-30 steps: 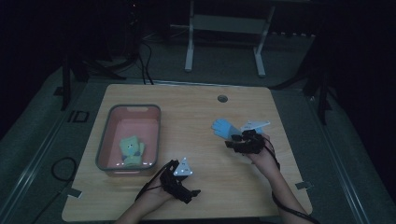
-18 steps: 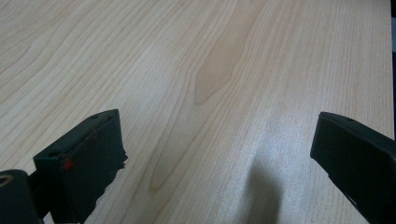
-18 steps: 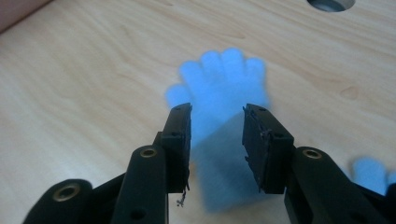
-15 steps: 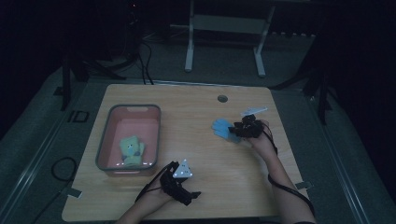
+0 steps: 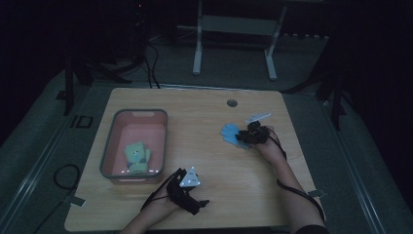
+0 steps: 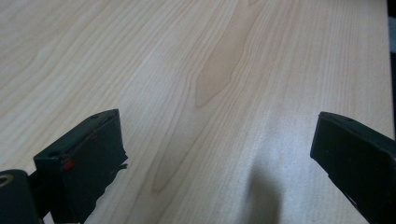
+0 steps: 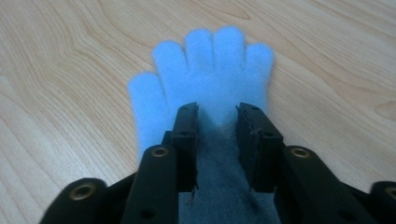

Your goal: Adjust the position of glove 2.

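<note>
Left gripper [image 5: 187, 190] sits low at the bottom centre of the high view, forearm coming in from the bottom edge, jaws spread wide over bare table [image 6: 224, 70]. Farther up, right of centre, the right gripper [image 5: 247, 136] reaches leftward, its jaws just closing in and pinching the blue glove [image 7: 210, 70] lying flat, fingers pointing away. Pink bin [image 5: 117, 146] is at the left.

My right gripper [image 7: 217, 116] sits low, its 2 jaws narrowed after closing. My left gripper [image 6: 215, 140] rests with jaws spread wide.
</note>
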A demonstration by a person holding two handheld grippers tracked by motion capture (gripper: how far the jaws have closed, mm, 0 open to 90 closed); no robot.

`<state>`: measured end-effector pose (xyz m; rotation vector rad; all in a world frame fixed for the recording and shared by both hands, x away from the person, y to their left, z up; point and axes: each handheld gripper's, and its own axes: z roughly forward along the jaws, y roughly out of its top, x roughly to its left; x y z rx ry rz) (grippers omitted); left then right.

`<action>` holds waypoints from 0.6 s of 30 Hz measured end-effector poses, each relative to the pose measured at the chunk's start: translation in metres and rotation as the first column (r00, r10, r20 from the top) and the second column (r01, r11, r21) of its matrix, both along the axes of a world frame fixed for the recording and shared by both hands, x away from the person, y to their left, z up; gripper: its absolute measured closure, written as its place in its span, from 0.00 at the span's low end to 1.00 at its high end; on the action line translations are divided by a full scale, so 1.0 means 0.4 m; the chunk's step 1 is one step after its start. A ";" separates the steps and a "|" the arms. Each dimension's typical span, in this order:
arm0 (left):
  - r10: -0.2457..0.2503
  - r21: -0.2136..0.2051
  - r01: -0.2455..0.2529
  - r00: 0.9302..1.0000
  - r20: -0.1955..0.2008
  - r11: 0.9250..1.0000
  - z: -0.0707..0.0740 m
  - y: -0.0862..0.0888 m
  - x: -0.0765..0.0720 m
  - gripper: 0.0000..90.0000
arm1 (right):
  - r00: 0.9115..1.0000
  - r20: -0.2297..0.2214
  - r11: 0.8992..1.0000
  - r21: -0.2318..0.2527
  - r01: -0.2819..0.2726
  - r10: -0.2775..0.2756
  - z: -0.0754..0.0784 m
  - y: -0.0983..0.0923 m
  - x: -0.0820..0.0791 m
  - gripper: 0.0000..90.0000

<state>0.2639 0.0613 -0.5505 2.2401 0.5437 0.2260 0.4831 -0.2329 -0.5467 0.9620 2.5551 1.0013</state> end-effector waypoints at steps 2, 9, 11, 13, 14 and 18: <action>-0.006 0.007 0.006 1.000 0.004 1.000 -0.001 -0.002 -0.002 0.04 | 0.999 -0.010 0.999 0.006 0.044 -0.044 0.000 0.009 -0.011 0.88; 0.013 -0.037 -0.013 1.000 -0.004 0.999 0.005 -0.001 -0.002 0.04 | 0.973 0.015 0.972 0.043 0.231 -0.232 0.005 0.041 -0.067 0.97; 0.013 -0.040 -0.014 1.000 -0.004 0.999 0.006 -0.001 -0.003 0.04 | 0.965 0.011 0.964 0.048 0.263 -0.263 0.013 0.046 -0.078 0.97; 0.011 -0.032 -0.011 1.000 0.004 0.999 0.007 -0.003 -0.003 0.04 | 0.949 0.017 0.948 0.059 0.312 -0.314 0.035 0.061 -0.106 0.97; 0.012 -0.030 -0.012 1.000 0.010 0.999 0.008 -0.004 -0.003 0.04 | 0.945 0.019 0.944 0.059 0.325 -0.327 0.041 0.065 -0.113 0.97; 0.016 -0.031 -0.015 1.000 0.014 0.999 0.009 -0.005 -0.002 0.04 | 0.915 -0.004 0.912 0.091 0.401 -0.402 0.069 0.077 -0.157 0.98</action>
